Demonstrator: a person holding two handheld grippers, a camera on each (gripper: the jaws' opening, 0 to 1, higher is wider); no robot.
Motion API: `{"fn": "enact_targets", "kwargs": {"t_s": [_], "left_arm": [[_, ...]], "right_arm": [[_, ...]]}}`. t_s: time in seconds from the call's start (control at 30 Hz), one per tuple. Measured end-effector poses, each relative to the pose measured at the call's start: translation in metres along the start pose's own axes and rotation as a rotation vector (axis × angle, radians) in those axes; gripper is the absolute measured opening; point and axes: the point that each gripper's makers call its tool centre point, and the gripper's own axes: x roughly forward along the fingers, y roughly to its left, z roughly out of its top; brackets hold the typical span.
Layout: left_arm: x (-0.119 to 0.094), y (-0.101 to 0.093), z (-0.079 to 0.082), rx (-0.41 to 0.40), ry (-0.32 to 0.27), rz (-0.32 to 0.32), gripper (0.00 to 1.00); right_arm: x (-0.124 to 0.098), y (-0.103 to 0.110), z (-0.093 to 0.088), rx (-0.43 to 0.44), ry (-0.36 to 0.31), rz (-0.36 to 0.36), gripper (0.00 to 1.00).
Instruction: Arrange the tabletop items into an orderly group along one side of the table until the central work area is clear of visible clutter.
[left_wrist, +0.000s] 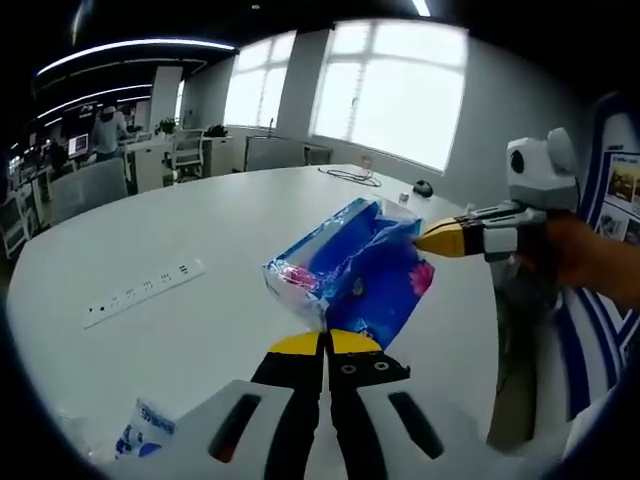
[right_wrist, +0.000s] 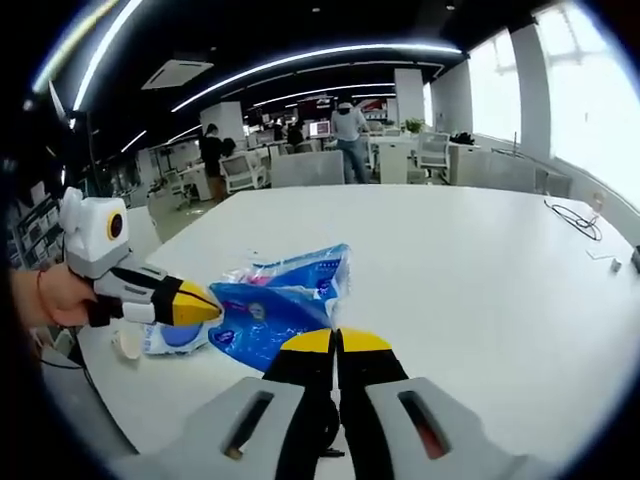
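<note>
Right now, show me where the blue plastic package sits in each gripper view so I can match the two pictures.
Left gripper view: the blue plastic package is at centre, just above the left gripper, with the right gripper at its right edge.
Right gripper view: the package is left of centre, above the right gripper, with the left gripper at its left end.
Shared landmark: the white table under it.

No legible text. The blue plastic package (left_wrist: 350, 270) carries printing too blurred to read, as does the small blue-and-white packet (left_wrist: 145, 432) near it.
</note>
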Motion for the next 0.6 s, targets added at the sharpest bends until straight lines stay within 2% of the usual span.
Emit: {"fn": "enact_targets", "kwargs": {"t_s": [0.4,0.6], "left_arm": [[0.035,0.014,-0.016,-0.008,0.048,0.023,0.0],[0.05,0.021,-0.025,-0.037,0.066,0.025,0.0]], "right_arm": [[0.031,-0.021,-0.023,0.03,0.041,0.0,0.0],[0.047,-0.033,-0.033,0.039,0.065,0.007,0.0]]}}
